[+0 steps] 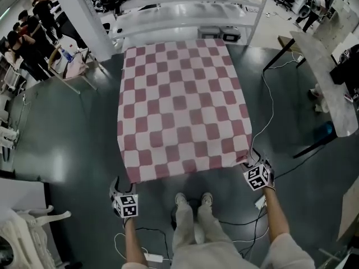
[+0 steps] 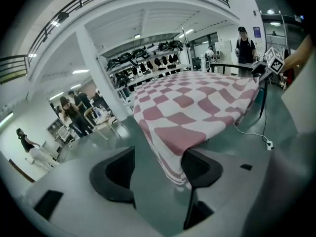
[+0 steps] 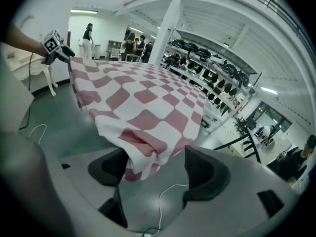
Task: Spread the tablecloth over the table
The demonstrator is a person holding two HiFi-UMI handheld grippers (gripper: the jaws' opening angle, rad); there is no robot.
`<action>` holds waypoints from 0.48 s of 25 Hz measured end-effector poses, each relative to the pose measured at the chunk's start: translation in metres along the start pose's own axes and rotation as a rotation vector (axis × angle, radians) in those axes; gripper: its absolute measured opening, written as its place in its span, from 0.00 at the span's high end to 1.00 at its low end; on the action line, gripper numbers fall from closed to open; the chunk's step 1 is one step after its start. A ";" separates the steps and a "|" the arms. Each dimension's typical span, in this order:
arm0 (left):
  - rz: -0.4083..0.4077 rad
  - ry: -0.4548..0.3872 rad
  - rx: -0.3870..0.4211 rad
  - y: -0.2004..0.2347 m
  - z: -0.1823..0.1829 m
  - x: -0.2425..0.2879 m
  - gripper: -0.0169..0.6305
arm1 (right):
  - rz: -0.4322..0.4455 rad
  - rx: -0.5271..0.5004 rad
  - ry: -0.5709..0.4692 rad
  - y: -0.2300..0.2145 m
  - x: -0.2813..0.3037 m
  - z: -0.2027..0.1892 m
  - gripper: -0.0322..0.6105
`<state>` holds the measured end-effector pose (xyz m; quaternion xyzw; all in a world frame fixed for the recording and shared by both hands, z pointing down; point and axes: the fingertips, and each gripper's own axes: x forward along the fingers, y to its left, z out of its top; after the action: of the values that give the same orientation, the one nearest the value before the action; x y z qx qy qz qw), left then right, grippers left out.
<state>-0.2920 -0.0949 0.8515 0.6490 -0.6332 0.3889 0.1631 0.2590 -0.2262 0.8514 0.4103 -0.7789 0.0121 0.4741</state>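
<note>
A pink-and-white checked tablecloth (image 1: 182,105) lies flat over the table, its edges hanging down all round. My left gripper (image 1: 116,186) is at the cloth's near left corner, just below the hem. In the left gripper view it (image 2: 158,174) is open, and the hanging corner (image 2: 170,157) drops beside the right finger, unpinched. At the near right corner is my right gripper (image 1: 253,158). In the right gripper view it (image 3: 158,169) is also open, with the bunched corner (image 3: 136,152) drooping against its left finger (image 3: 111,167).
Cables (image 1: 269,102) trail over the dark floor to the right and near the person's shoes (image 1: 193,199). A black-legged table (image 1: 325,77) stands at right, shelving racks (image 1: 179,4) behind, people and a small table (image 1: 67,60) at left, and white furniture (image 1: 25,231) at lower left.
</note>
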 end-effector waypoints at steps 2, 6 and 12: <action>-0.015 0.012 -0.002 -0.010 -0.013 0.001 0.51 | 0.018 0.011 0.013 0.011 0.001 -0.013 0.37; -0.029 0.024 -0.040 -0.020 -0.031 -0.004 0.50 | 0.027 0.033 0.010 0.021 0.000 -0.021 0.38; -0.021 -0.042 -0.054 -0.026 -0.004 -0.014 0.66 | 0.003 0.065 -0.062 0.018 -0.007 0.002 0.54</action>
<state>-0.2670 -0.0784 0.8519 0.6588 -0.6400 0.3563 0.1715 0.2476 -0.2112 0.8519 0.4244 -0.7931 0.0255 0.4361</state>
